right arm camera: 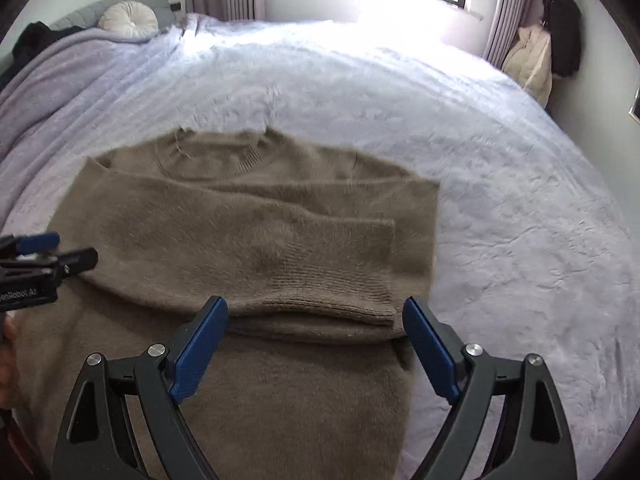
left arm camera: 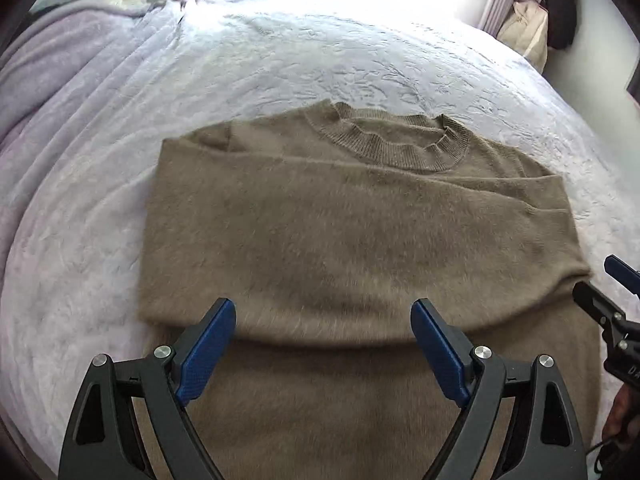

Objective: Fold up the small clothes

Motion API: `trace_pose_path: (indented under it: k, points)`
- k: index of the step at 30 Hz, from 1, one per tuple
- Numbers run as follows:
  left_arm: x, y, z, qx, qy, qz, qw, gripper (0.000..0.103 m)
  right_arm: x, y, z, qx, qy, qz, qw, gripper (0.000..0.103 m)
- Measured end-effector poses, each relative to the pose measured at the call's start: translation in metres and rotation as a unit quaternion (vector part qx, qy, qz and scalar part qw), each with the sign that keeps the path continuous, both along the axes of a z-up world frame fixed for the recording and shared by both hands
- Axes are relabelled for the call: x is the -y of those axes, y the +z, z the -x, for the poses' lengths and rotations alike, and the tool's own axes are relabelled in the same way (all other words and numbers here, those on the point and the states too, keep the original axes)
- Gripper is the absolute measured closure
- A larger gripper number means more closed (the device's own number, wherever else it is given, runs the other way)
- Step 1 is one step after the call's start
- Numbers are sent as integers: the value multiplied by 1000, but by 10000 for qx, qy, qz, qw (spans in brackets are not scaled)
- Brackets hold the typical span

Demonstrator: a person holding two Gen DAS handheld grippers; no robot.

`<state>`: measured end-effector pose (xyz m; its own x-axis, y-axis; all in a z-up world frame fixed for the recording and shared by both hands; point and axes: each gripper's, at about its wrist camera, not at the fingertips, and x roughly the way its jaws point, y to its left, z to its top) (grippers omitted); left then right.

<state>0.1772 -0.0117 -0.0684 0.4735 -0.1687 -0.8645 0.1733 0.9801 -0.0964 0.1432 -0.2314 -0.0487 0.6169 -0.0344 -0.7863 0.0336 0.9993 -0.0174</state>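
On the bed (left arm camera: 120,160), the brown sweater (left arm camera: 340,220) lies flat with its collar at the far end and its long axis running near to far, sleeves folded across the chest, and both claws hang over its near part: the left claw (left arm camera: 323,354) above the lower sleeve fold, the right claw (right arm camera: 316,354) at the ribbed cuff (right arm camera: 332,304) near the sweater's right edge. Each claw gapes wide with nothing between its blue pads. The hem is cut off behind the claws, so which claw is nearer to it I cannot tell.
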Motion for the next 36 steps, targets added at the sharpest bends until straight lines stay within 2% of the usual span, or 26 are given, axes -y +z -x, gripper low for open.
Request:
trace_pose_path:
  k: [3, 5, 6, 9, 12, 16, 19, 21, 23, 24, 27, 29, 30, 32, 36]
  points:
    - [-10, -6, 14, -84, -130, 253, 9996, 13, -18, 4, 10, -72, 252, -321, 9991, 12]
    - [-17, -21, 18, -172, -173, 15, 9997, 13, -33, -4, 13, -257, 609, -460, 9968, 12]
    - [-22, -30, 18, -238, -135, -120, 9996, 13, -41, -13, 13, -426, 687, -421, 9958, 12]
    - [-45, -39, 26, -117, -205, -2, 9997, 13, -49, -44, 15, -951, 623, 3, 9935, 12]
    - [-67, -39, 36, -27, -172, -25, 9998, 13, -34, -50, 41, -688, 746, 112, 9948, 12]
    - [-87, -40, 48, 45, -319, 20, 9995, 13, 0, -51, 76, -639, 543, -73, 9965, 11]
    - [-87, -28, 61, 94, 26, -449, 9989, 13, -3, -42, 93, -693, 250, 280, 9969, 11]
    - [-83, -14, 72, 157, 69, -77, 9998, 13, -14, -28, 104, -549, 225, 296, 9978, 11]
    - [-72, -3, 87, 258, -31, 314, 9992, 13, -37, -16, 113, -304, 492, 246, 9980, 11]
    - [-58, -3, 91, 267, -144, 254, 9992, 13, -54, -12, 114, -200, 653, 243, 9974, 11]
    - [-23, -21, 98, 160, -448, -286, 9985, 13, -105, -19, 114, -242, 1352, 193, 9903, 11]
    - [-18, -40, 102, 58, -436, -568, 9974, 10, -123, -39, 113, -618, 1641, 151, 9844, 11]
    - [-21, -42, 108, 146, -444, -619, 9970, 0, -124, -50, 115, -724, 1655, 257, 9832, 11]
    - [-34, -45, 122, 275, -471, -689, 9961, 0, -111, -52, 132, -425, 1791, 193, 9827, 11]
    - [-70, -46, 151, 292, -554, -564, 9964, 0, -62, -52, 173, -458, 1808, 56, 9824, 10]
